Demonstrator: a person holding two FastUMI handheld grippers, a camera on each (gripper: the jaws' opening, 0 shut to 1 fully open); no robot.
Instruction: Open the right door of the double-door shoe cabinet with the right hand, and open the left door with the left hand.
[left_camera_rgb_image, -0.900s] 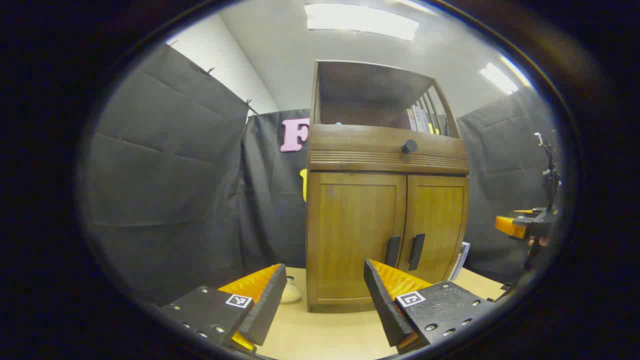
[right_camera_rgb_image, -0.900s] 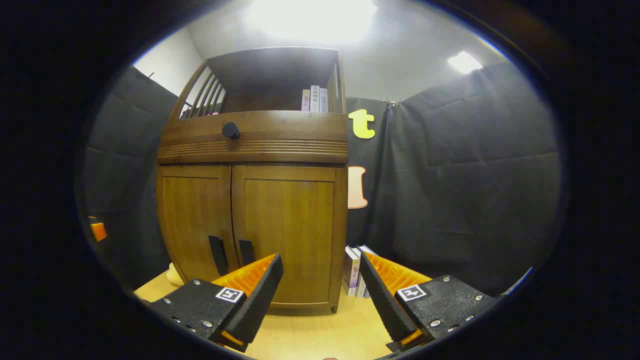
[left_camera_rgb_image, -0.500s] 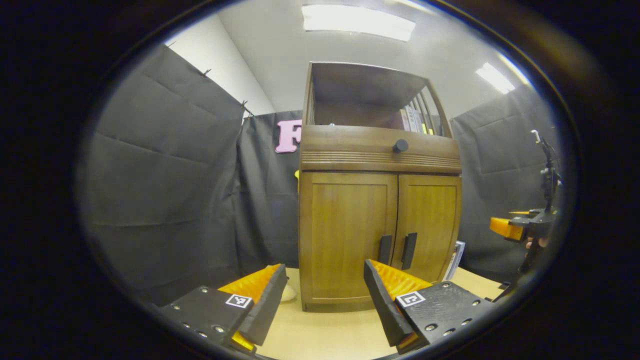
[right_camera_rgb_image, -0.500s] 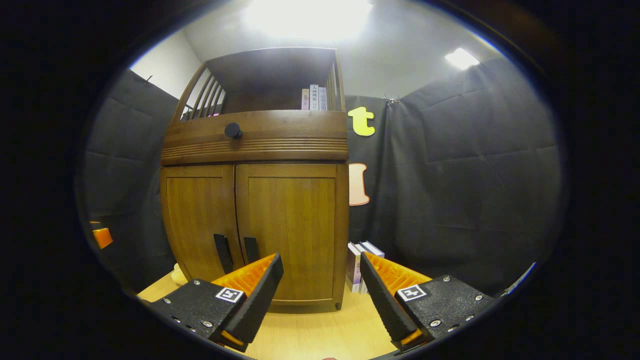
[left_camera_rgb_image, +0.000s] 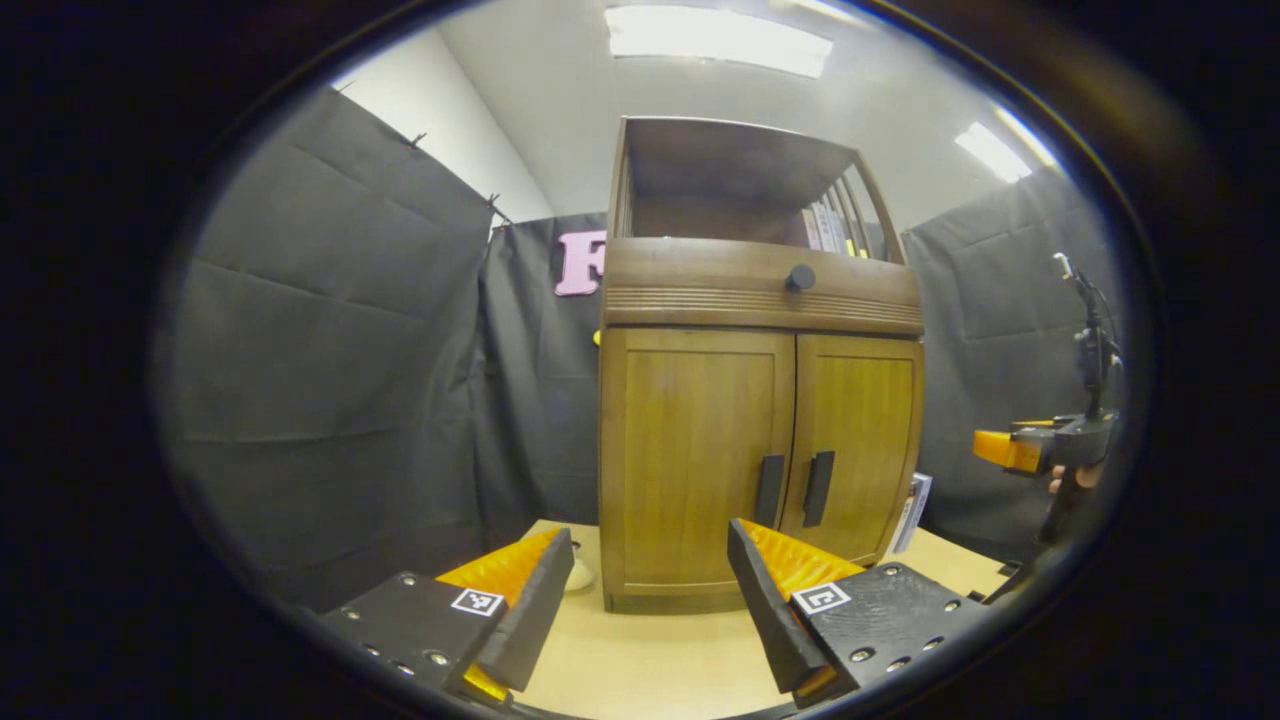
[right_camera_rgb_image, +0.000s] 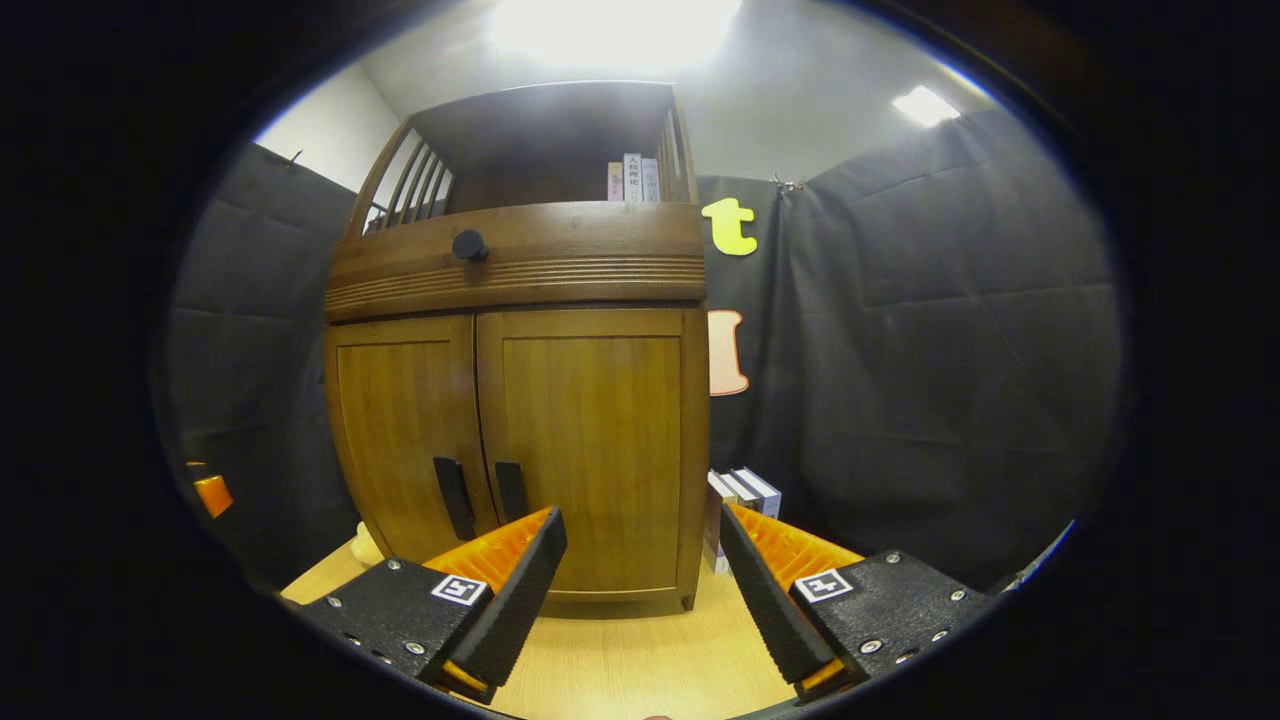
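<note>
Brown wooden double-door shoe cabinet mid-frame on pale wooden table, both doors closed | left gripper fingers apart, lower centre | right gripper fingers apart, lower centre

shoe cabinet: glossy wood | table: smooth light wood | wall: matt cloth

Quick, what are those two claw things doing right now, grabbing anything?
Left gripper: open, holding nothing, short of the cabinet.
Right gripper: open, holding nothing, also short of the cabinet.
</note>
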